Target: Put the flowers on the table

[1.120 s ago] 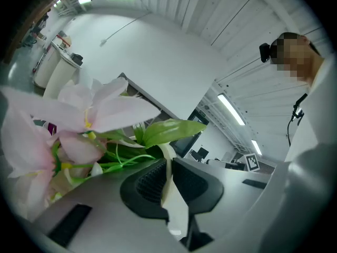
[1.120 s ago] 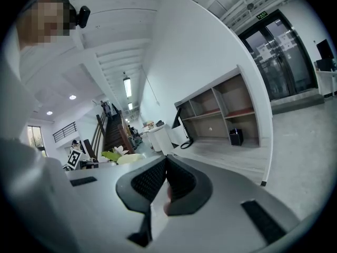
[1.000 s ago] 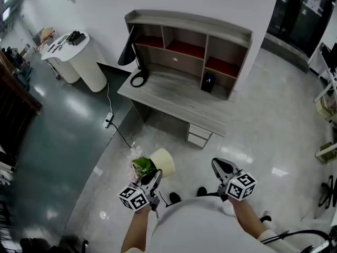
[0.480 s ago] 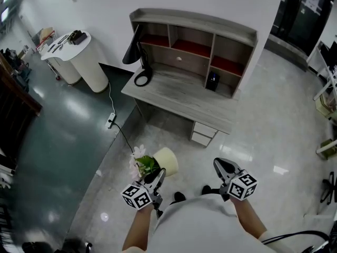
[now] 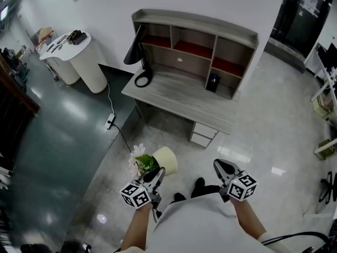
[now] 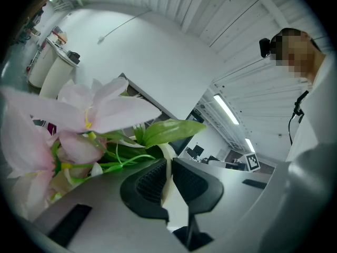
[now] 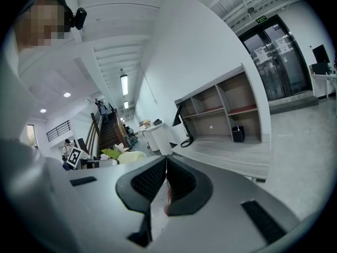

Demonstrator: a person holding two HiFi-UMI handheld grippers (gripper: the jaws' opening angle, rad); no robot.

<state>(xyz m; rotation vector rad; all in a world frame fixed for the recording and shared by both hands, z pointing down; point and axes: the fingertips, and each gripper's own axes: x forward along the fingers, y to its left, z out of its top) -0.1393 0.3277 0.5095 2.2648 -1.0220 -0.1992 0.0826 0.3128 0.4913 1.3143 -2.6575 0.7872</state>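
A cream pot [image 5: 165, 159] of pale pink flowers [image 5: 138, 161] with green leaves hangs over the floor, short of the grey wooden desk [image 5: 179, 98]. My left gripper [image 5: 157, 174] is shut on the pot's rim. In the left gripper view the cream rim [image 6: 167, 165] is pinched between the jaws of the left gripper [image 6: 168, 168], with the flowers [image 6: 87, 117] to the left. My right gripper [image 5: 220, 167] is shut with nothing in it and hangs to the right of the pot. The right gripper [image 7: 166, 168] faces the desk [image 7: 226, 153], with the pot [image 7: 131, 156] at its left.
The desk carries a hutch of open shelves, a black lamp [image 5: 138, 49] at its left and a small black object [image 5: 212, 81] in the right shelf. A drawer unit [image 5: 202, 136] stands under it. A round white table [image 5: 79, 54] stands at the left, a power strip [image 5: 109, 122] lies on the floor.
The pot and left gripper have shifted a little to the right along with my view. A dark shoe has come forward between the grippers. Both grips are unchanged.
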